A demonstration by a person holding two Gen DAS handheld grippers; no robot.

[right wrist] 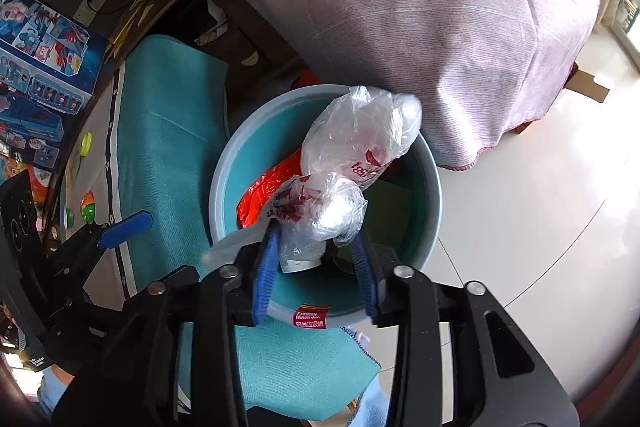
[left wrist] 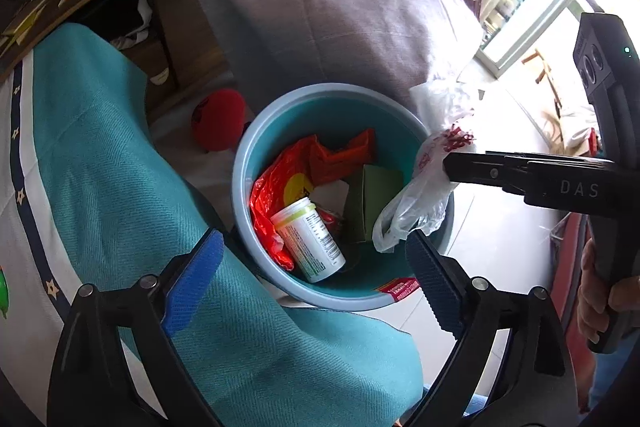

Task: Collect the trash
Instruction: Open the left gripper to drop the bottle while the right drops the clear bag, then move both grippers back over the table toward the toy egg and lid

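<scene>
Trouble, if it comes, looks likely at the rim. In the left wrist view, the right gripper (left wrist: 450,167) reaches in from the side with a crumpled clear plastic bag (left wrist: 416,199) pinched at its tip, the bag hanging partly over the far edge of the blue bin (left wrist: 244,163) rather than squarely above its middle. Let go here and the light film could catch on the rim or slide down the outside onto the pale floor (left wrist: 500,227). The left gripper (left wrist: 312,283) hangs over the bin's near side with its jaws wide apart and nothing between them, one pad above the teal cloth (left wrist: 100,167). Inside the bin lie a red wrapper (left wrist: 276,183), a white bottle (left wrist: 310,239) on its side and a green carton (left wrist: 368,203).

In the right wrist view, the right gripper (right wrist: 316,259) is closed narrow on the bag (right wrist: 352,151), which billows up ahead of the pads (right wrist: 266,267) and hides much of the bin (right wrist: 224,163) opening. The film is thin, translucent and printed in red, bunched into two puffy lobes; a loose tail trails off to the left of the jaws. That tail could cling to a pad on release, dragging the bag back out. The left gripper (right wrist: 124,225) shows at the left edge over the cloth (right wrist: 168,115), open.
</scene>
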